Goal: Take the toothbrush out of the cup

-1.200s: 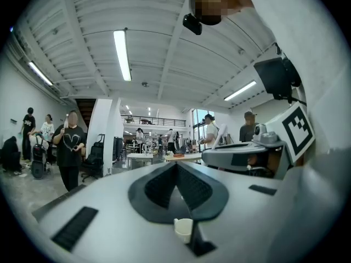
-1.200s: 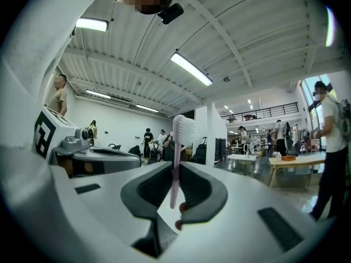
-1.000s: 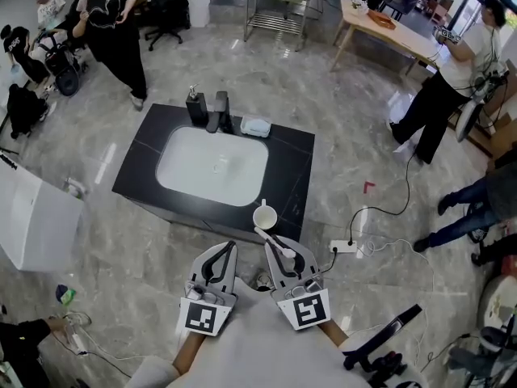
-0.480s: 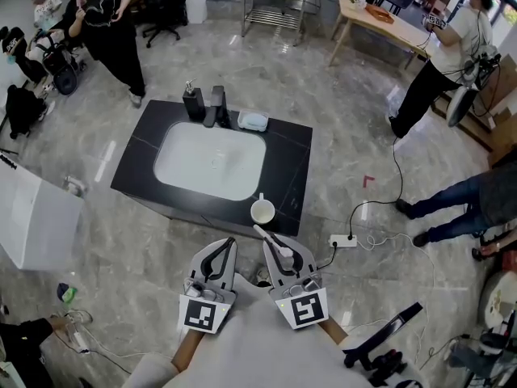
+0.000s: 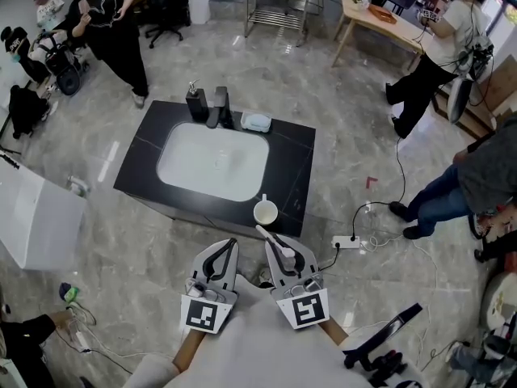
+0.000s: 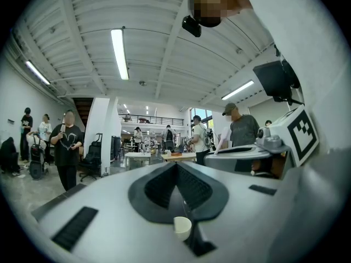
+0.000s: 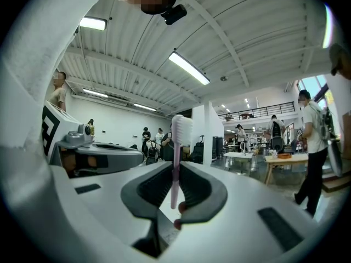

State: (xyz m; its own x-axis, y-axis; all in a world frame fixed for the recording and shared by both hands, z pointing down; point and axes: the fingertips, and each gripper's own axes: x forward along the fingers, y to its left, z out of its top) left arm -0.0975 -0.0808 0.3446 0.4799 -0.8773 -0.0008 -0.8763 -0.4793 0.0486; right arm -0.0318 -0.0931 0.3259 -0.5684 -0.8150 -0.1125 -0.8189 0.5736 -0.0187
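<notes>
Toothbrush [image 7: 181, 128] clamped in your right gripper [image 7: 176, 167]
Jaws narrow on its handle, bristles up, clear of the cup [image 5: 265, 212] on the black counter [image 5: 299, 162]. Your left gripper [image 6: 176, 167] is closed, nothing in it.

A: What occupies the centre?
B: The left gripper [image 6: 176, 166], jaws closed tip to tip, with nothing gripped.
A: And at 6 o'clock?
B: A white cup [image 6: 182, 227], showing through the opening behind the tips. At 9 o'clock stands a person in black [image 6: 67, 152].
</notes>
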